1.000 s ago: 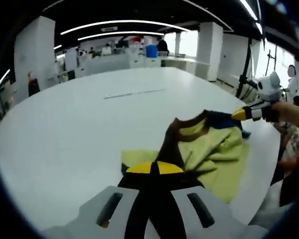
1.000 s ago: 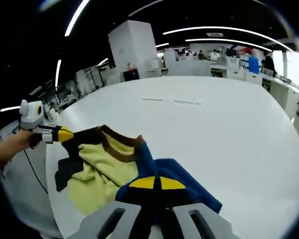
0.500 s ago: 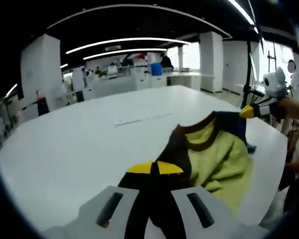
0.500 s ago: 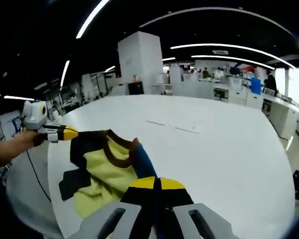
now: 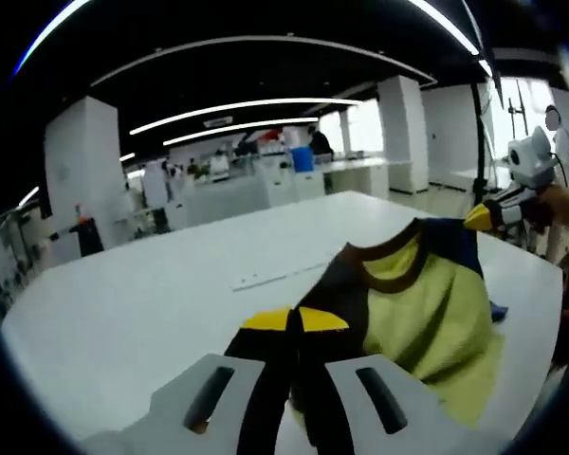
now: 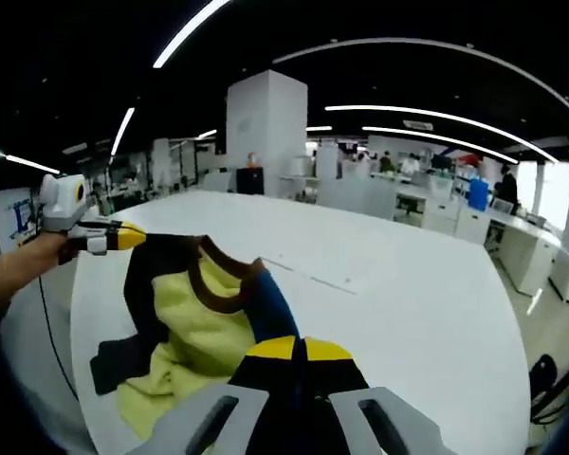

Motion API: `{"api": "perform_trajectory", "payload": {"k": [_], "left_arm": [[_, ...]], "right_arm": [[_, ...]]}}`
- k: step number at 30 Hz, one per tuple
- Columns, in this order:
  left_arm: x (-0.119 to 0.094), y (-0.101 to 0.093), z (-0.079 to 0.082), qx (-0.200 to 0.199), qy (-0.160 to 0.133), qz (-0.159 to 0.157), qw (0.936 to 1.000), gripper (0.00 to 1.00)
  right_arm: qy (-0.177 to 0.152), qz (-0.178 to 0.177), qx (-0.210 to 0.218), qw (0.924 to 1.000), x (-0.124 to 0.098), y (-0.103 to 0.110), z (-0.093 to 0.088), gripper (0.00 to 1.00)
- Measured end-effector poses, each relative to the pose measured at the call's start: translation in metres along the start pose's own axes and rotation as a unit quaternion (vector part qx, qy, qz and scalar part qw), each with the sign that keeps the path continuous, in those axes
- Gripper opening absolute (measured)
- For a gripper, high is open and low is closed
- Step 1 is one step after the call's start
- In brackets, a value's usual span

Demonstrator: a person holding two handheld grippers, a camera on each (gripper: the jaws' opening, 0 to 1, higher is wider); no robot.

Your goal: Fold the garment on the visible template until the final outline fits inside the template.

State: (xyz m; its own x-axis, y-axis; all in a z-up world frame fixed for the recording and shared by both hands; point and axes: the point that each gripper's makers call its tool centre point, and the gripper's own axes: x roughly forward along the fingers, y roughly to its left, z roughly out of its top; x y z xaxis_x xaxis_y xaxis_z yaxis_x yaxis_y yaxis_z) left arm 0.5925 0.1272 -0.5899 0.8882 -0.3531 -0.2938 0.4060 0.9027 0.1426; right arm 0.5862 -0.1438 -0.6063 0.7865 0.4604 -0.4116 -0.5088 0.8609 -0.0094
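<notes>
Garment [image 5: 427,303]: yellow-green body, brown ribbed collar, one dark brown shoulder and sleeve, one blue shoulder; lifted by both shoulders above the white bench [image 5: 161,294], collar uppermost, lower part hanging in loose folds toward the bench surface.

Left tongs [image 5: 295,320]: yellow tips closed together on the dark brown shoulder; in the right gripper view they appear at the left [image 6: 128,236], pinching that same corner, a hand and forearm behind them.

Right tongs [image 6: 299,348]: yellow tips closed on the blue shoulder of the garment [image 6: 194,327]; seen from the left gripper view at the right edge [image 5: 481,219], gripping the blue corner, held by a hand.

Bench: large, white, rounded edge; thin line mark [image 6: 308,275] on its top beyond the garment.

Surroundings: open hall, white pillar [image 6: 266,133], long ceiling light strips, distant desks and people, blurred.
</notes>
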Motion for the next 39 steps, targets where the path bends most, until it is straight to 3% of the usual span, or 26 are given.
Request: {"api": "perform_trajectory", "payload": {"k": [3, 7, 11, 19, 21, 24, 35, 37, 39], "left_arm": [[0.010, 0.005, 0.009, 0.003, -0.005, 0.004, 1.0000, 0.00], [0.021, 0.016, 0.020, 0.000, -0.013, 0.038, 0.9992, 0.00], [0.037, 0.017, 0.024, -0.001, -0.016, 0.042, 0.9990, 0.00], [0.083, 0.027, 0.024, -0.018, -0.024, 0.051, 0.9982, 0.00], [0.097, 0.028, 0.023, -0.024, -0.038, 0.044, 0.9980, 0.00], [0.113, 0.032, 0.017, -0.039, -0.039, 0.048, 0.9973, 0.00], [0.172, 0.048, -0.028, -0.019, 0.000, 0.079, 0.9967, 0.00], [0.180, 0.051, -0.042, -0.057, 0.012, 0.087, 0.9945, 0.00], [0.189, 0.052, -0.050, -0.055, 0.016, 0.087, 0.9945, 0.00]], "right_arm": [[-0.008, -0.012, 0.000, 0.9999, 0.005, -0.009, 0.008, 0.00], [-0.018, -0.022, -0.002, 0.9996, 0.011, -0.019, 0.017, 0.00], [-0.026, -0.036, 0.015, 0.9989, 0.022, -0.028, 0.023, 0.00], [-0.015, -0.096, 0.039, 0.9945, 0.054, -0.062, 0.015, 0.00], [-0.013, -0.114, 0.054, 0.9919, 0.065, -0.073, 0.009, 0.00], [-0.017, -0.117, 0.098, 0.9881, 0.082, -0.083, 0.003, 0.00], [-0.004, -0.139, 0.114, 0.9836, 0.143, -0.108, -0.025, 0.00], [0.000, -0.140, 0.115, 0.9835, 0.154, -0.111, -0.030, 0.00], [0.006, -0.142, 0.119, 0.9826, 0.163, -0.115, -0.036, 0.00]]}}
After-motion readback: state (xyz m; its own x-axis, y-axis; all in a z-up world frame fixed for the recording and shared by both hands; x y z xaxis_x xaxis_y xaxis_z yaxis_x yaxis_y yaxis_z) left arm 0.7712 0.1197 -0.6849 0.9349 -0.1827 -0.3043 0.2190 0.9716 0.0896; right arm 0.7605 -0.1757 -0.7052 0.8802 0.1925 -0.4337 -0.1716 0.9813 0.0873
